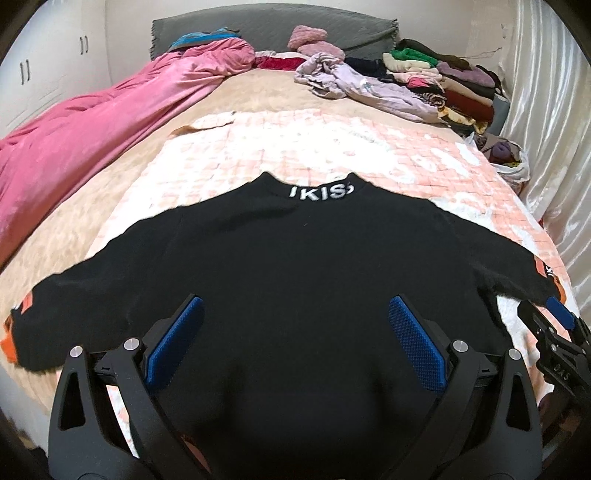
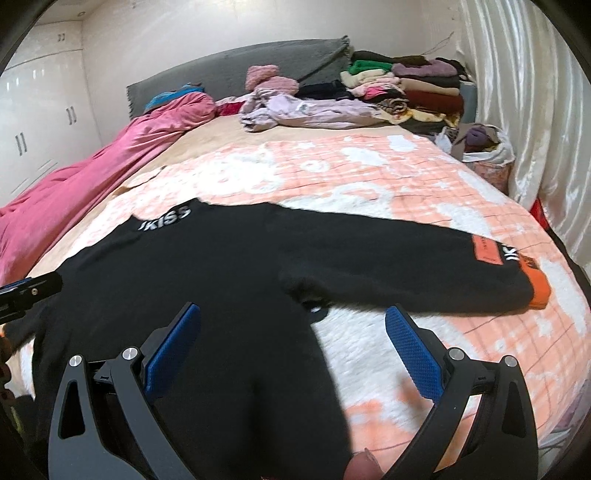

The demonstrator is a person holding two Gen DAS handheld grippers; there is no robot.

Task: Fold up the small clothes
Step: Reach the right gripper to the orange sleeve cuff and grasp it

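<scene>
A black sweater [image 1: 295, 266] with white "IKISS" lettering on the collar lies flat on the pink and white blanket [image 1: 314, 147], both sleeves spread out, orange cuffs at the ends. My left gripper [image 1: 295, 314] is open and empty above the sweater's body. My right gripper [image 2: 291, 325] is open and empty above the sweater's right side edge, below the right sleeve [image 2: 424, 266]. The right gripper also shows in the left wrist view [image 1: 554, 332] beside the right cuff. The left gripper's tip shows at the left edge of the right wrist view [image 2: 29, 288].
A pink quilt [image 1: 92, 125] lies along the bed's left side. A lilac garment [image 1: 351, 85] and a stack of folded clothes [image 1: 443, 81] sit at the far end by the grey headboard [image 1: 277, 29]. A bag of clothes [image 1: 509, 158] and a white curtain [image 1: 546, 110] stand on the right.
</scene>
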